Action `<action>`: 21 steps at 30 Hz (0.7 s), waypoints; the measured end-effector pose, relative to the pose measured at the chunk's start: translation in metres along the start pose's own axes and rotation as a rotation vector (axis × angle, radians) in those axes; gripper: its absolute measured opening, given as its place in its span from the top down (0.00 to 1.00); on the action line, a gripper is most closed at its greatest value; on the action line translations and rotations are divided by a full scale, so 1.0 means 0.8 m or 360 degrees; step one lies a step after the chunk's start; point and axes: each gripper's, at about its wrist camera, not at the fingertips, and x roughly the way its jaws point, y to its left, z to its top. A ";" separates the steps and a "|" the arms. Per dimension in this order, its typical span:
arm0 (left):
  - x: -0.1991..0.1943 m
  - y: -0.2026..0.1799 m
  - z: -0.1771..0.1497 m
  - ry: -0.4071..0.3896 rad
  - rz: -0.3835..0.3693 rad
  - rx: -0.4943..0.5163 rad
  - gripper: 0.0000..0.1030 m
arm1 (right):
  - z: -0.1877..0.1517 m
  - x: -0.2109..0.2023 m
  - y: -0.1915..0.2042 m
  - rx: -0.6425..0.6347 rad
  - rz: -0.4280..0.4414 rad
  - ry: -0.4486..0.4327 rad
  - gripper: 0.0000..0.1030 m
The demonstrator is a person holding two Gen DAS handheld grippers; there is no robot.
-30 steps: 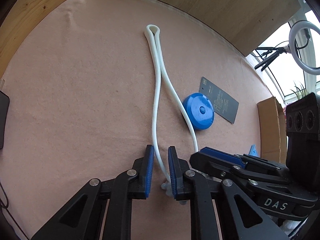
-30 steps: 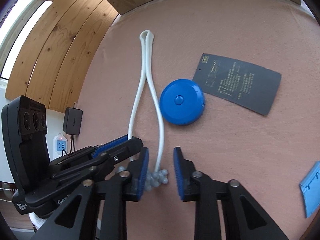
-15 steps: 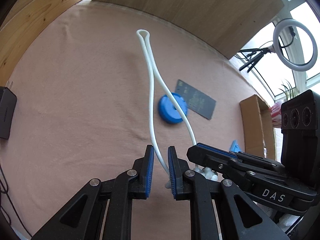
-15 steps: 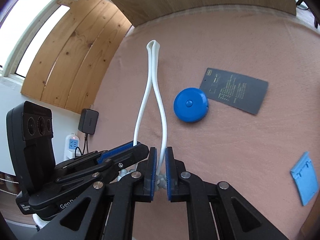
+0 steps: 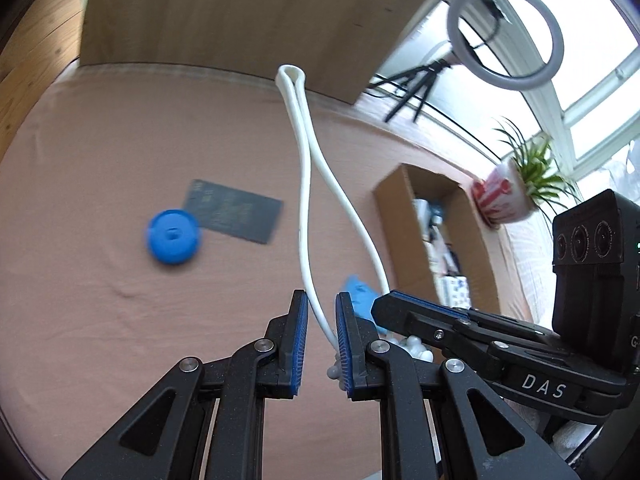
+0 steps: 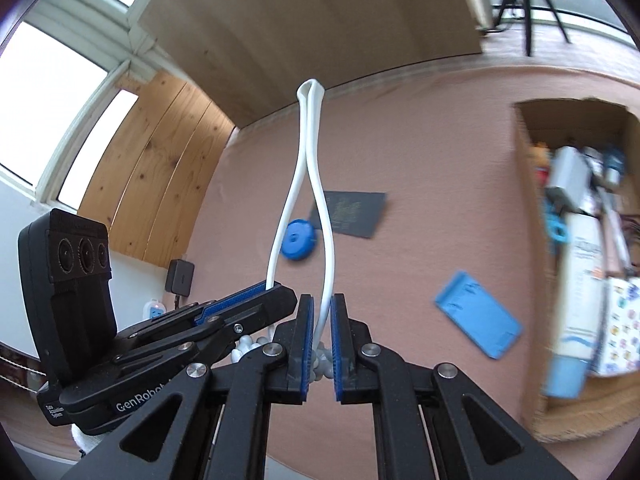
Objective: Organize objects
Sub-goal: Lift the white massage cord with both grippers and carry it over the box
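Your left gripper (image 5: 322, 336) and right gripper (image 6: 320, 336) sit side by side, raised above the pink table (image 5: 100, 300), each clamped on one end of the white looped strap (image 6: 310, 152) sticking forward.

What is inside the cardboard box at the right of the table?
The cardboard box holds packed items: a tall white tube with a blue cap, a patterned packet and small blurred things. What lies beneath them is covered.
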 end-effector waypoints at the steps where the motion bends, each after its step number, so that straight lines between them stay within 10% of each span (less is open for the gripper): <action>1: 0.007 -0.017 0.001 0.0007 -0.0016 0.0026 0.85 | -0.001 -0.009 -0.010 0.0015 -0.0012 -0.0013 0.92; 21: 0.144 -0.209 -0.029 0.0213 -0.0132 0.0323 0.85 | -0.019 -0.106 -0.176 0.0252 -0.0250 -0.0112 0.92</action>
